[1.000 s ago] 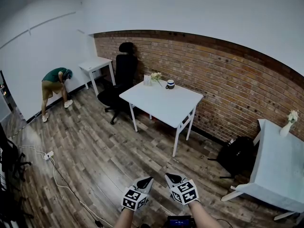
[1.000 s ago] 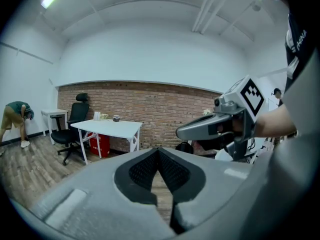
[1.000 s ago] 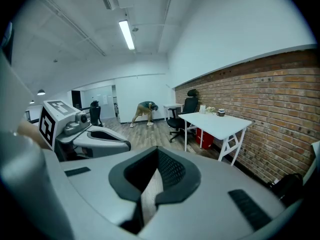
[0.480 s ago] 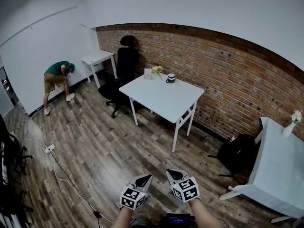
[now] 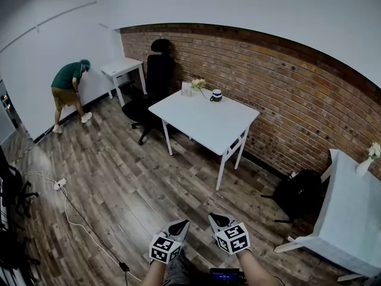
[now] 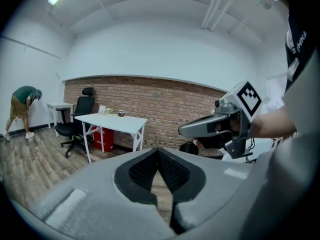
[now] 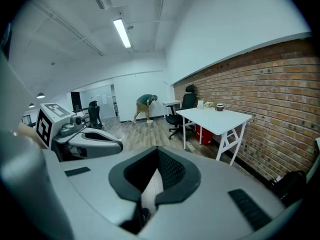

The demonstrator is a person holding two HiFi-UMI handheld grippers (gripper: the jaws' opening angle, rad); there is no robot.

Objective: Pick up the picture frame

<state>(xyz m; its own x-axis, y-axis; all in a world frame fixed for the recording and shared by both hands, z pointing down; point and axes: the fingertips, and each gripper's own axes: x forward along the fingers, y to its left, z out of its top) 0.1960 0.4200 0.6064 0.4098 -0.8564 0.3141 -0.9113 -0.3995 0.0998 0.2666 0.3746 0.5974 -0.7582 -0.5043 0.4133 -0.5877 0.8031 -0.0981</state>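
At the far left corner of the white table (image 5: 205, 121), a small white upright thing was taken to be the picture frame (image 5: 186, 89); its long axis could not be made out. It was set well apart from both grippers, far ahead across the floor and roughly in line with the left gripper (image 5: 181, 226), which was judged slightly nearer than the right gripper (image 5: 216, 221). Both were held closed and empty. Beside the frame, flowers (image 5: 197, 84) and a mug (image 5: 216, 95) were seen; the mug's contents could not be told.
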